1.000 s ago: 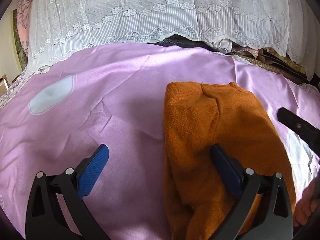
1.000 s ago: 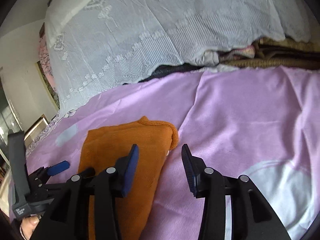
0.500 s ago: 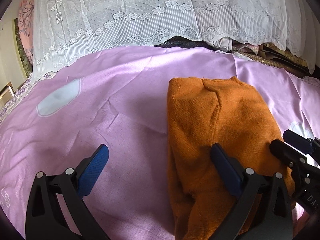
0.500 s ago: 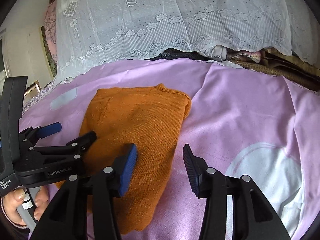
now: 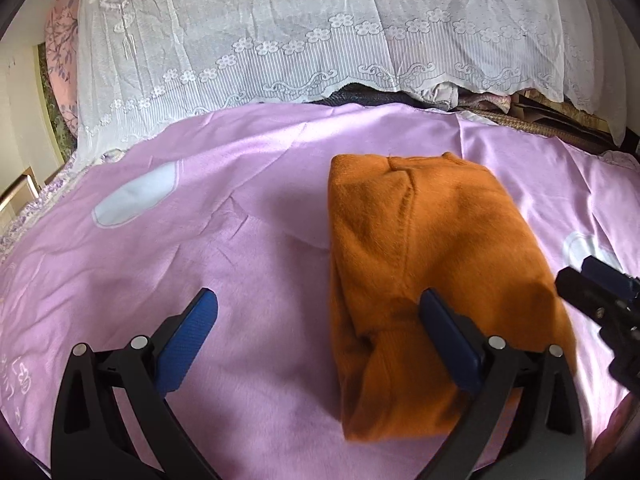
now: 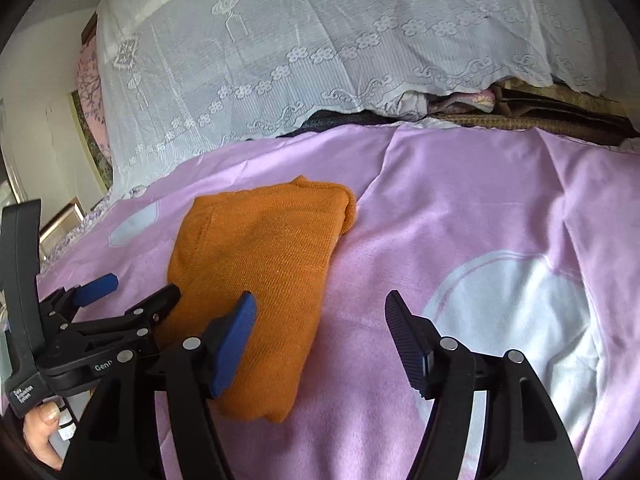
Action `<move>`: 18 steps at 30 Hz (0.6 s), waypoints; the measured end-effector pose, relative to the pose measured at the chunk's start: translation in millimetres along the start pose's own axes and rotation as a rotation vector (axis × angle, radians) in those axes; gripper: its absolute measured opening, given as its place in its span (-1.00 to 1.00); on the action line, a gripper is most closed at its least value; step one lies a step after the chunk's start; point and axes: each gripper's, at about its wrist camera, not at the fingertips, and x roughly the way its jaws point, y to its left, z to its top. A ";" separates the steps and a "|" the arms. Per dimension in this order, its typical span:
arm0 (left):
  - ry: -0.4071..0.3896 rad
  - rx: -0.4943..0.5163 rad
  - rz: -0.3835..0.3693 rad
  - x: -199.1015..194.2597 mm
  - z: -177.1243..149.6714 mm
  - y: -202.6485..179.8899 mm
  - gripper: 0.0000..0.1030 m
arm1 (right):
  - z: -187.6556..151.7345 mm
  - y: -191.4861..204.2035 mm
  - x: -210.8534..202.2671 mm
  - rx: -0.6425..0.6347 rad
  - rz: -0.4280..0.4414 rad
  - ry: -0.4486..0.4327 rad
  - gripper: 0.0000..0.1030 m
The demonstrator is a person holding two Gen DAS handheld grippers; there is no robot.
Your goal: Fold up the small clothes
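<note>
We see our left tongs [image 5: 316, 312] spread wide and empty, angled down over the pink bedsheet [image 5: 240, 240], the right-hand pad [image 5: 444, 332] above the near end of the folded orange sweater [image 5: 432, 256]. The sweater lies flat on the bed, its long axis running away from us toward the white lace cover [image 5: 320, 32], collar at the far end. Our right tongs [image 6: 320, 312] have just been opening; nothing sits between them, one pad over the sweater's near right edge.

right gripper [image 6: 320, 312]: jaws just opened wider, nothing between | both views: pulled back from orange sweater [image 6: 256, 280]
</note>
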 end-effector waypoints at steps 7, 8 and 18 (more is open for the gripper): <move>-0.029 0.013 -0.024 -37.2 -9.5 -8.1 0.91 | -5.3 2.1 -37.4 0.039 0.001 -0.075 0.61; -0.031 0.014 -0.026 -41.4 -11.1 -9.0 0.91 | -6.4 4.5 -40.5 0.034 0.001 -0.077 0.63; -0.056 -0.020 -0.087 -67.3 -10.4 -1.7 0.91 | -14.2 19.7 -60.6 -0.027 -0.047 -0.127 0.80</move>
